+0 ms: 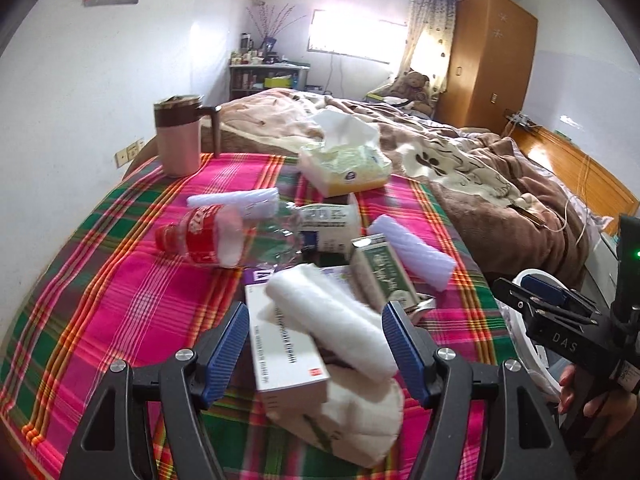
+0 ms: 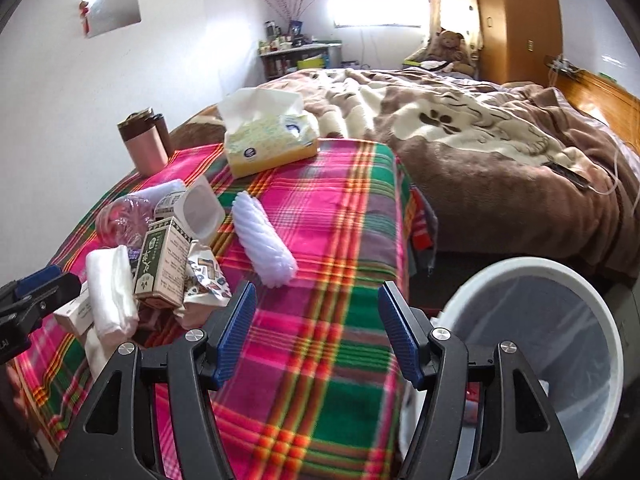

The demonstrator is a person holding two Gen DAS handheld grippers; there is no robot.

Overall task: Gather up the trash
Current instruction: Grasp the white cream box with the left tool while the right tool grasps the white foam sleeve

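A pile of trash lies on a plaid tablecloth. My left gripper is open, its jaws on either side of a white medicine box and a white foam roll. Behind them are a green carton, a crushed plastic bottle with a red label, a yogurt cup and ribbed white rolls. My right gripper is open and empty above the cloth, right of the pile. A white trash bin with a clear liner stands beside the table on the right.
A pink mug and a tissue box stand at the table's far end. A bed with a brown blanket lies beyond. A wooden wardrobe stands at the back right. The right gripper shows in the left wrist view.
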